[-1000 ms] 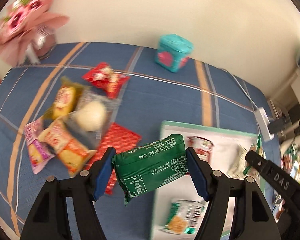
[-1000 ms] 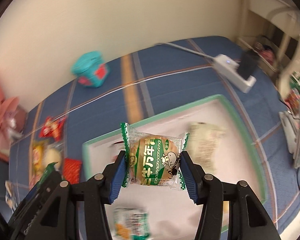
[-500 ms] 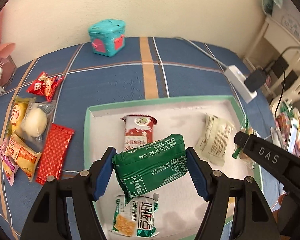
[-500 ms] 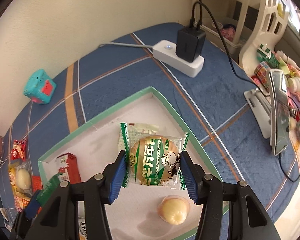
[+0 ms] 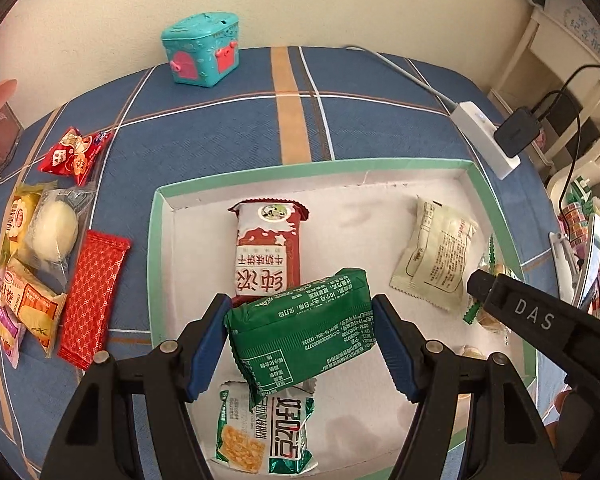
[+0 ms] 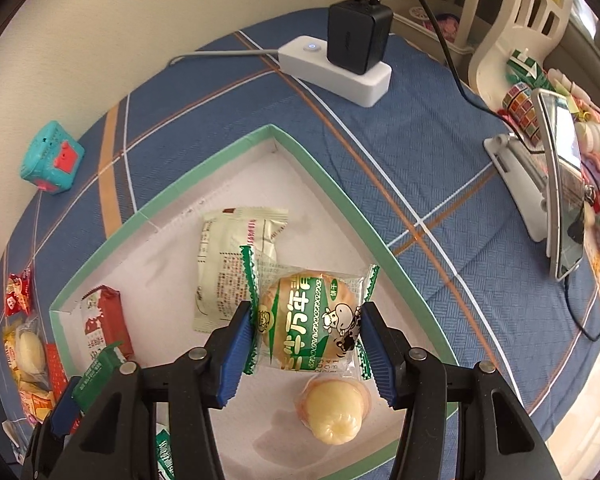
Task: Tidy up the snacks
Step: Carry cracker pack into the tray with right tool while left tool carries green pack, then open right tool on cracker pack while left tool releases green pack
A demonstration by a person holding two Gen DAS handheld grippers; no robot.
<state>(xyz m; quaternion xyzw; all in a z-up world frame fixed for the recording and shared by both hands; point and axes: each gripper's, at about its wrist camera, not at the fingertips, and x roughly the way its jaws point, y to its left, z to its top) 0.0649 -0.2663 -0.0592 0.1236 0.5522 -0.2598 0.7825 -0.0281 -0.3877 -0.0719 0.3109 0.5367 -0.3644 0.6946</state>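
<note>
We find the left tool point(image 5: 300, 344) gripping the green packet point(image 5: 302, 338) and the right tool point(image 6: 308, 350), jaws easing apart, around the round biscuit pack point(image 6: 310, 326), both over the tray point(image 5: 156, 240). We advise lowering each onto bare tray floor before release.

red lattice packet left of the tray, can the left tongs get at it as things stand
Probably not yet: the left tongs are full with the green packet. The red lattice packet itself lies uncovered on the cloth beside the tray.

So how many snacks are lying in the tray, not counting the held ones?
4: red-and-white packet near the far-left corner, cream packet toward the right, green-and-white cracker packet at the near edge, round yellow bun near right. More may be hidden.
</note>
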